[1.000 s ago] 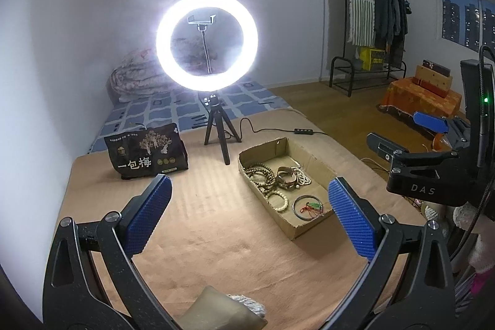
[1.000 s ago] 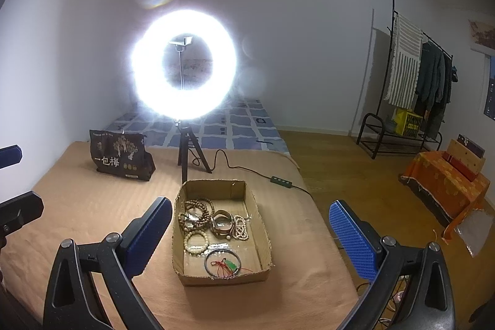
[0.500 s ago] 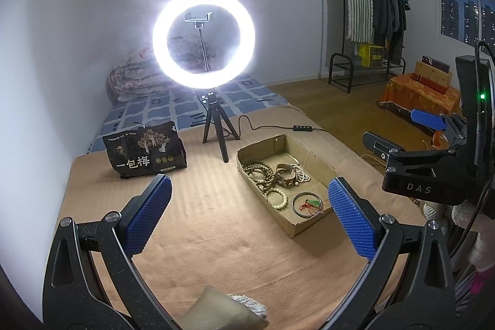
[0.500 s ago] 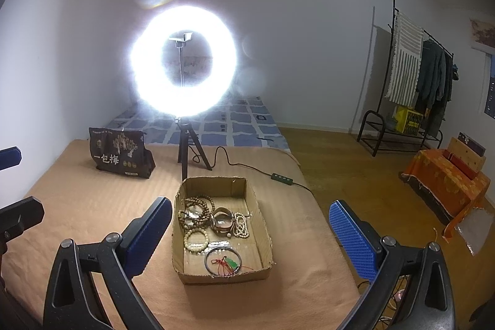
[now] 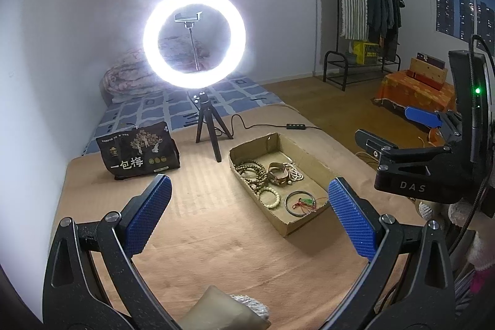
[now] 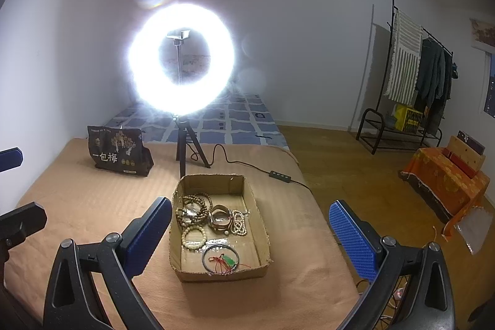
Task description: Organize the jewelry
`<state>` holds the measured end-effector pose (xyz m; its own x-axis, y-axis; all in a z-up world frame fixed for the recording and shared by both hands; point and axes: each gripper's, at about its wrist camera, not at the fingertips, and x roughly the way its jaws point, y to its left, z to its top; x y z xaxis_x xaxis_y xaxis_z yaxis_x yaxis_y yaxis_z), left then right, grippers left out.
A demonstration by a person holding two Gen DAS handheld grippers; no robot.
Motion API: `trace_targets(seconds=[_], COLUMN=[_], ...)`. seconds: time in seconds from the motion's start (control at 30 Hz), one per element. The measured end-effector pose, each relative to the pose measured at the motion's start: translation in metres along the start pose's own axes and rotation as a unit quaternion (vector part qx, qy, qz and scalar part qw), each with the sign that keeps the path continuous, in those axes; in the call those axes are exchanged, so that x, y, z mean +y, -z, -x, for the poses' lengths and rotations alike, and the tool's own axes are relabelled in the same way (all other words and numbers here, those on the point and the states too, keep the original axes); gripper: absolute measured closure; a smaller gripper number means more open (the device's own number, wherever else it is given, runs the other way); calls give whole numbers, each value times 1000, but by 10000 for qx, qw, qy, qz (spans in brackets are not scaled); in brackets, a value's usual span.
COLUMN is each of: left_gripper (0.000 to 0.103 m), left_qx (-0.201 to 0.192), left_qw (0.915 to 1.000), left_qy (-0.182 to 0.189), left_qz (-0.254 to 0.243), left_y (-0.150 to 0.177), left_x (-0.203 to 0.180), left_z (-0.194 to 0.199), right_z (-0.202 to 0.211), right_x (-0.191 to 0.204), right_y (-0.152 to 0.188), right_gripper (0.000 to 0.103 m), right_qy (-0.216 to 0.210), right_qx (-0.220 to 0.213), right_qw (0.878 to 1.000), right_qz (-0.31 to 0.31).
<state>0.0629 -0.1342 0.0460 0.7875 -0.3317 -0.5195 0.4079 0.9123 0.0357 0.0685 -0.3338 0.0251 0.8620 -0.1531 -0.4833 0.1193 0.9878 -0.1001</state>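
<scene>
Lying together in the shallow brown cardboard tray (image 6: 263,240) on the tan blanket-covered bed (image 6: 77,206): dark wooden bead strands (image 6: 193,207), a cream bead bracelet (image 6: 194,238), a brown bangle (image 6: 220,220), a small pale bead string (image 6: 238,222), a thin dark metal bangle (image 6: 205,260) with a red cord and green pendant (image 6: 229,261). Hovering above, left claw (image 5: 250,217) and right claw (image 6: 250,232), both spread wide, gripping nothing. Fitting either jewelry waiting to be sorted out, or already gathered in; not telling which.

Tan-covered bed (image 6: 77,206) — cardboard tray (image 6: 263,225), snack bag (image 6: 119,152), ring-light tripod (image 6: 185,144).
</scene>
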Motion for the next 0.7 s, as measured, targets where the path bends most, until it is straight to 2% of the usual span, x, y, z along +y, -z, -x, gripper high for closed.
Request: trace_targets(seconds=[0.47,0.7], left_gripper=[0,0], left_qx=[14,-107], left_qw=[10000,9999], left_qy=[-2,-17], left_qz=[-50,-27], left_y=[-1,1], left_x=[-3,2], left_z=[-1,4], right_z=[-1,1], right_x=[0,1], right_y=[0,2], right_gripper=[0,0], right_qy=[4,0], right_qx=[16,2], right_qw=[10000,10000], right_qz=[5,28])
